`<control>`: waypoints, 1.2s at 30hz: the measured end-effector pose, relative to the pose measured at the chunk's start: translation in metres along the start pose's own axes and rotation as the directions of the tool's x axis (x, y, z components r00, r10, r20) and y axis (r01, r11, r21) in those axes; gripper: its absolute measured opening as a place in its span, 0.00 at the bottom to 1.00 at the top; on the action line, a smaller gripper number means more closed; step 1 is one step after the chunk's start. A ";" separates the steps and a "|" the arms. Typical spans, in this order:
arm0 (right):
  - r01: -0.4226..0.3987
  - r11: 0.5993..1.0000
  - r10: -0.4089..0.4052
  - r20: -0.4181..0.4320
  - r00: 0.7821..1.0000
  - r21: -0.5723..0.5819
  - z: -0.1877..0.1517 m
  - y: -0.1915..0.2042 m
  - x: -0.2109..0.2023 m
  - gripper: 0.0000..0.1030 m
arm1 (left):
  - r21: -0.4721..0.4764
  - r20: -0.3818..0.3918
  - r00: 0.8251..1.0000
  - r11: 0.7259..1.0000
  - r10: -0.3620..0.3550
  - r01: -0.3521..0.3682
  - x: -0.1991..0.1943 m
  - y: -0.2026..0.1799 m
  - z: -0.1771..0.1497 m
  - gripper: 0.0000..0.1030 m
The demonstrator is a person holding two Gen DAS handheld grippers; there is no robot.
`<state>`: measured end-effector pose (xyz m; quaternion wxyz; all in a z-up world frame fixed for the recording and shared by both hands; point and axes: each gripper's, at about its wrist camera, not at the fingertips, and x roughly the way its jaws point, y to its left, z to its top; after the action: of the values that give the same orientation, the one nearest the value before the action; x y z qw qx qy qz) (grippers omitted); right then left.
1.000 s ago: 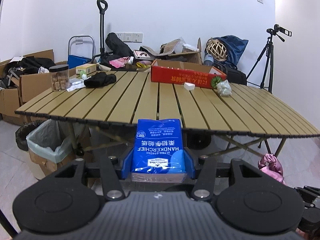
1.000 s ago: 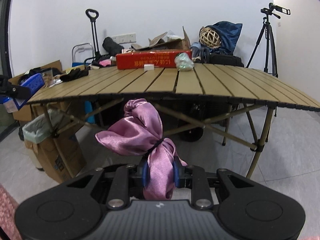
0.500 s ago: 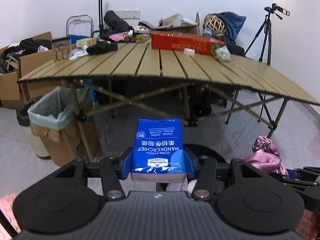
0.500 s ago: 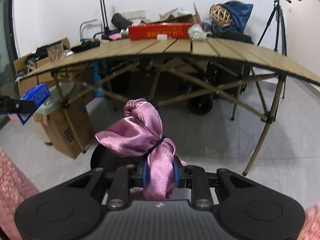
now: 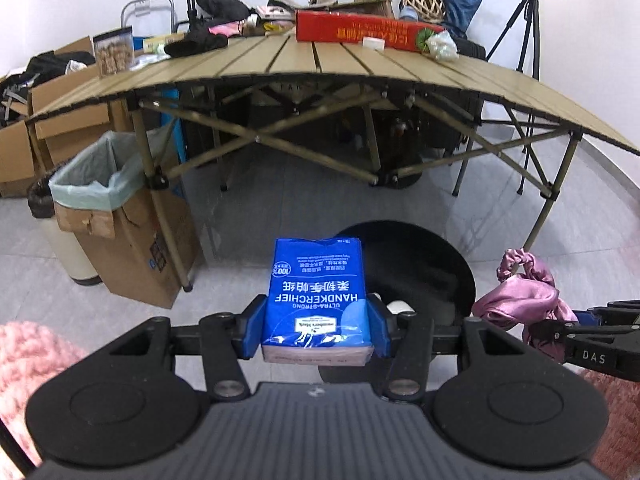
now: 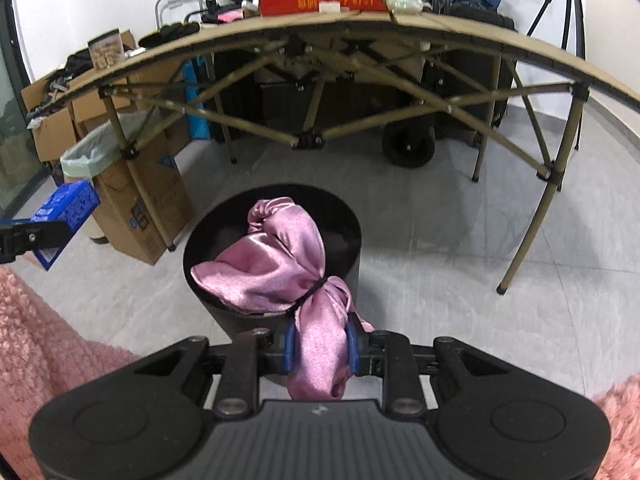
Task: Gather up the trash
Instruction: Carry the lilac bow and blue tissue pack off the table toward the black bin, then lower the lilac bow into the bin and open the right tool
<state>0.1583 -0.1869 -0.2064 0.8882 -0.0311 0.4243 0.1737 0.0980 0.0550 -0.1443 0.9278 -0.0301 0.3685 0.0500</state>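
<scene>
The left hand-held gripper (image 5: 316, 330) is clamped on a blue tissue pack (image 5: 316, 304), w/ both blue pads pressed against the pack's sides. The pack is held upright-ish, its far end poking out over the black bin (image 5: 416, 272) on the floor. Something pale is glimpsed in the bin, too hidden to tell what.

The right hand-held gripper (image 6: 318, 346) is closed on a pink satin scrunchie (image 6: 280, 264); the cloth is pinched btwn the pads near its tied waist, and the loose part is fanned out above the bin's (image 6: 272, 208) mouth. From the left wrist view, the scrunchie (image 5: 520, 296) is seen just right of the bin, held by the right hand-held gripper (image 5: 560, 324) coming in from the edge. From the right wrist view, the pack (image 6: 68, 208) is seen at far left, off to the side of the bin.

Both items are held in the air, not yet dropped.

A slatted surface (image 5: 340, 60) is seen beyond the bin, carrying a red box (image 5: 360, 32), a jar (image 5: 114, 52), dark cloth (image 5: 196, 44) and a crumpled clear wrapper (image 5: 440, 46). A cardboard box w/ a pale green liner (image 5: 96, 176) is stood by the surface's left leg. A tripod (image 5: 528, 28) is stood at back right. Pink fluffy sleeves (image 6: 36, 344) are seen at the frame edges.
</scene>
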 end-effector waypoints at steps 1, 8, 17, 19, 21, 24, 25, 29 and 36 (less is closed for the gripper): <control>-0.002 1.000 0.002 -0.012 1.000 0.000 -0.001 0.000 0.003 0.23 | 0.000 -0.008 1.000 1.000 -0.002 0.002 0.002 0.000 -0.001 0.51; -0.011 1.000 0.011 -0.050 0.999 -0.001 -0.004 0.000 0.016 0.23 | -0.021 -0.051 0.999 1.000 -0.010 0.009 0.017 0.005 -0.003 0.51; -0.030 0.999 0.028 -0.049 0.998 -0.027 0.005 0.004 0.035 0.23 | -0.002 -0.065 0.998 1.000 0.023 -0.024 0.033 0.002 0.001 0.51; -0.042 0.999 0.041 -0.042 0.998 -0.031 0.010 0.005 0.041 0.23 | 0.005 -0.064 0.997 0.999 0.035 -0.035 0.036 0.001 0.001 0.51; -0.051 0.998 0.050 -0.033 0.998 -0.040 0.014 0.005 0.045 0.23 | 0.010 -0.061 0.997 0.999 0.046 -0.045 0.037 0.000 0.002 0.51; -0.056 0.997 0.055 -0.020 0.998 -0.055 0.021 0.008 0.054 0.23 | 0.009 -0.064 0.996 0.998 0.057 -0.056 0.041 0.000 0.004 0.51; -0.059 0.997 0.058 -0.016 0.998 -0.058 0.024 0.008 0.058 0.23 | 0.007 -0.067 0.996 0.998 0.059 -0.059 0.042 0.000 0.005 0.51; -0.065 0.996 0.065 0.004 0.998 -0.063 0.038 0.010 0.071 0.23 | -0.004 -0.077 0.995 0.998 0.066 -0.067 0.048 0.002 0.008 0.51; -0.085 0.993 0.086 0.010 0.996 -0.077 0.053 0.022 0.099 0.23 | -0.014 -0.092 0.993 0.997 0.077 -0.079 0.059 0.005 0.013 0.51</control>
<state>0.2475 -0.1275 -0.2459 0.8808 -0.0456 0.4125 0.2277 0.1487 0.0654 -0.1749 0.9071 -0.0260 0.4109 0.0880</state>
